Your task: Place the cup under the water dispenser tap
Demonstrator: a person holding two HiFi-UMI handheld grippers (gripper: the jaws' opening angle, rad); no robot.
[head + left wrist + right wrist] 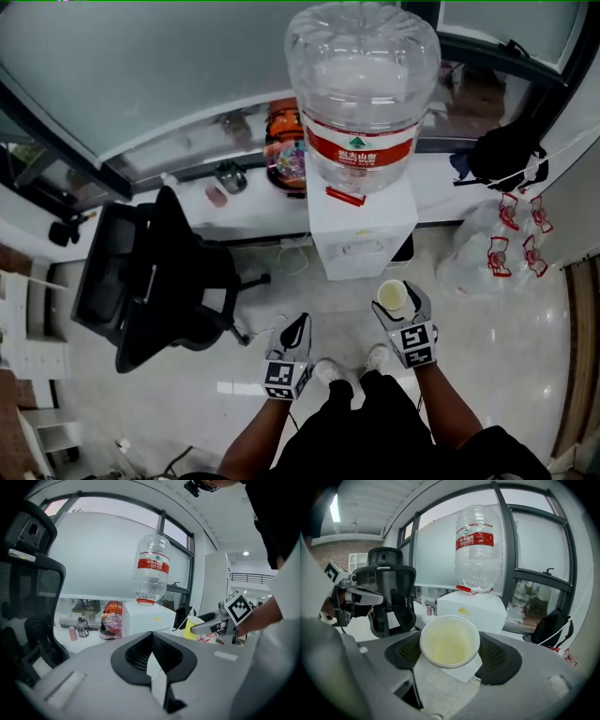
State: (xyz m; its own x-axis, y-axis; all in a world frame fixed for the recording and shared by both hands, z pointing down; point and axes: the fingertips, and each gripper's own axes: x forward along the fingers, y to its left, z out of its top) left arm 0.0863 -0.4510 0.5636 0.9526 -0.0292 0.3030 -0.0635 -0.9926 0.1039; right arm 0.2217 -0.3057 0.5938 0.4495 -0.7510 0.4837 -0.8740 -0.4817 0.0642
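- In the head view, we are holding the one cup point(392, 294) upright in the right tongs point(398, 300), mouth up so it is ready to catch water. It is hanging just in front of the single water dispenser point(361, 239), not yet under a tap. The left tongs point(298, 323) are idling beside it, since one pair is enough for a light cup.
- In the left gripper view, we are seeing the left tongs point(151, 639) clenched on nothing, pads meeting. We are counting one bottle point(151, 569) upended on the dispenser and one office chair point(28, 573) off to the side.
- In the right gripper view, the right tongs point(450, 654) are grasping the cup's wall from both sides, and the cup is looking empty. We are facing the dispenser's white top, so we judge the tongs are lining up for the approach. We are not making out any tap here.
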